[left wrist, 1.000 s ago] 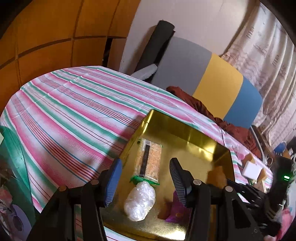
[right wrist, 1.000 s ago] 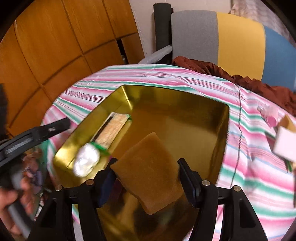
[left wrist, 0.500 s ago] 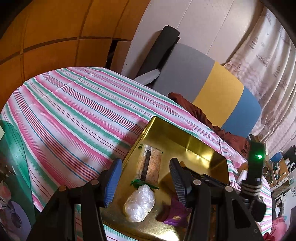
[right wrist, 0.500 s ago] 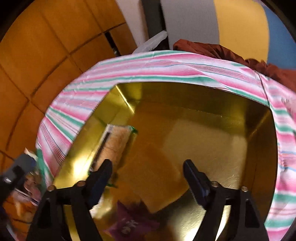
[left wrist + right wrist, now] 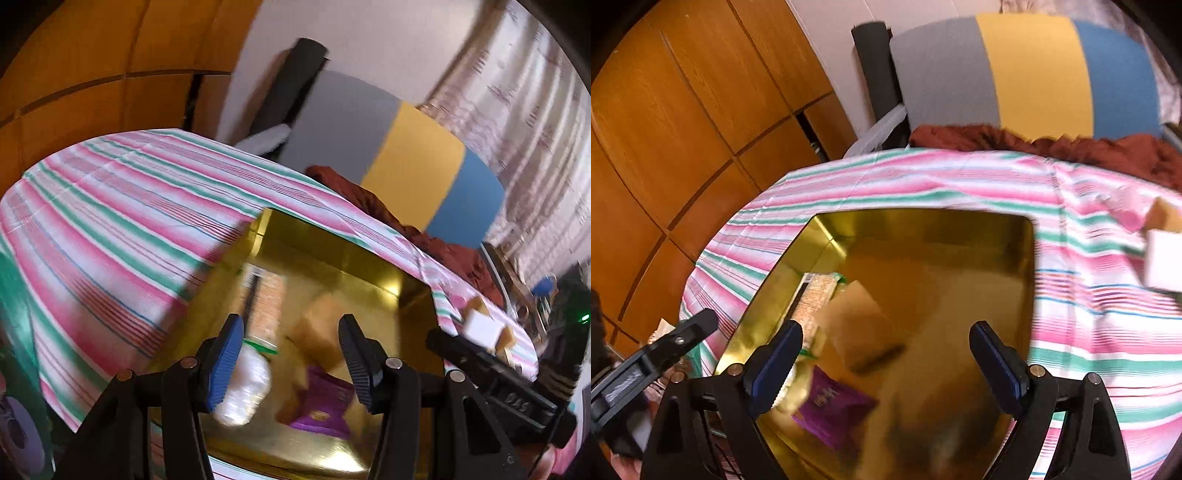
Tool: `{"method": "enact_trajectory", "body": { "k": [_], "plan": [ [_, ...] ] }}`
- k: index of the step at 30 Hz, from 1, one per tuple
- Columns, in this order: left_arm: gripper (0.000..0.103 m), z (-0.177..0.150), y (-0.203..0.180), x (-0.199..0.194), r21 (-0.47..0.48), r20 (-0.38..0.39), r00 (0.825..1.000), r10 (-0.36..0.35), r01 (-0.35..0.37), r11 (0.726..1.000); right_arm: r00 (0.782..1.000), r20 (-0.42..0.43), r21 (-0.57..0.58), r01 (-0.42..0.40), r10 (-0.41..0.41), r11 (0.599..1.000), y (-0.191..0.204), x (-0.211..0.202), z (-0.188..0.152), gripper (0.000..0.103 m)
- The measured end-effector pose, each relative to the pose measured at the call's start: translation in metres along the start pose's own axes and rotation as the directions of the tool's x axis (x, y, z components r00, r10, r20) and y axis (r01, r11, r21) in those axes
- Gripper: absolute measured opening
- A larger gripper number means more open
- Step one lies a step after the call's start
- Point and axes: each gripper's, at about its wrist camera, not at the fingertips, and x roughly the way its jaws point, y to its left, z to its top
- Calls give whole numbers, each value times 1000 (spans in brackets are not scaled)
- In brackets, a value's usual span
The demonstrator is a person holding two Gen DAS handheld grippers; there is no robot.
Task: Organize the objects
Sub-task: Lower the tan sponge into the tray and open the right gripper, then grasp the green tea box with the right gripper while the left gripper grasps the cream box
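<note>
A gold tray [image 5: 332, 251] [image 5: 923, 225] lies on the striped cloth. In it are a long snack packet [image 5: 264, 299] [image 5: 814, 295], a white wrapped lump [image 5: 245, 387], a purple sachet [image 5: 325, 402] [image 5: 834, 410] and a tan sponge [image 5: 319, 328] [image 5: 860, 328]. My left gripper [image 5: 291, 354] is open and empty above the tray's near edge. My right gripper [image 5: 884, 369] is open wide and empty above the sponge; its body also shows in the left wrist view [image 5: 495, 380].
A white box [image 5: 480, 326] [image 5: 1163, 258] and small tan blocks [image 5: 1163, 216] lie on the cloth right of the tray. A maroon cloth [image 5: 1052, 144] and a grey-yellow-blue panel [image 5: 1034, 70] stand behind. Wooden cabinets [image 5: 683, 110] are at left.
The right gripper has let go of the tan sponge, which now lies in the tray, and has opened wide and pulled back. The left gripper stays open and has shifted slightly.
</note>
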Motion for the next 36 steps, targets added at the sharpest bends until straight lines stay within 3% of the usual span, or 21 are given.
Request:
{"method": "enact_trajectory", "body": {
  "k": [5,12,15,19,23,24,26,30,32,36],
  "plan": [
    [55,-17,-33,4,91,-33,998,-54,56,994,992,80,-52,103,-99,993,-24,-41,-6,92],
    [55,-51,-87,9,242,-103,987,-126,147,959,960,57,-60,279,-276,958,-98,-79,-26,92],
    [55,-68,-108,10,299,-128,981,-144,177,938,931,39,-35,364,-363,931,-143,-94,-32,91],
    [55,-86,-127,7,323,-164,971,-173,218,921,871,25,-12,491,-491,871,-204,-107,-26,91],
    [55,-98,-139,3,348,-174,969,-174,226,910,829,-23,22,559,-559,829,-258,-106,-16,91],
    [55,-100,-140,2,354,-175,969,-172,225,908,828,-39,39,561,-560,827,-270,-105,-14,91],
    [55,-102,-142,2,365,-179,970,-165,221,905,845,-70,72,535,-531,842,-288,-102,-13,91],
    [55,-104,-144,3,365,-190,970,-148,210,907,845,-113,77,531,-522,844,-301,-90,-15,89],
    [55,-104,-145,3,364,-191,971,-144,206,908,860,-136,83,505,-492,859,-298,-84,-19,76],
    [55,-107,-152,5,377,-198,969,-144,211,902,902,-171,132,419,-395,898,-282,-82,-31,71]
  ]
}}
